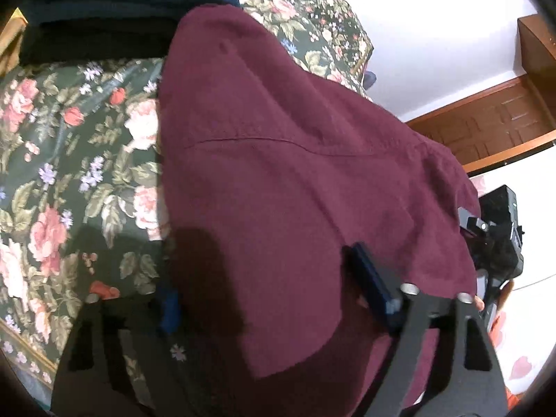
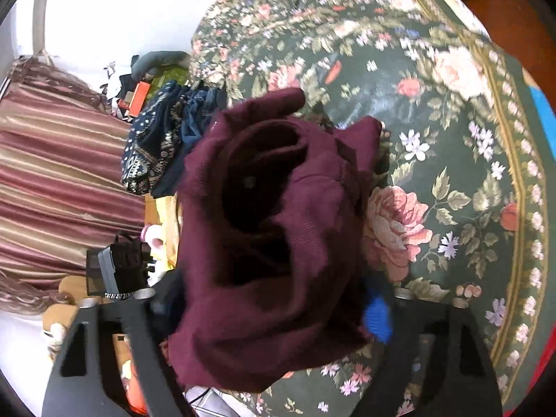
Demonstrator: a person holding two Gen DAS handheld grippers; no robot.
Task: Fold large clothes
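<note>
The maroon garment [image 1: 295, 180], a soft fine-ribbed knit with a stitched seam across it, hangs lifted above the floral bedspread [image 1: 62, 160], its long axis running from the left gripper [image 1: 274, 299] up toward the dark folded clothes [image 1: 104, 7] at the far edge. The left gripper's blue-padded jaws stand wide apart with cloth draped between them; whether they pinch it I cannot tell. In the right wrist view the right gripper [image 2: 278, 305] has bunched, hollow-folded cloth filling its gap, grip unclear.
</note>
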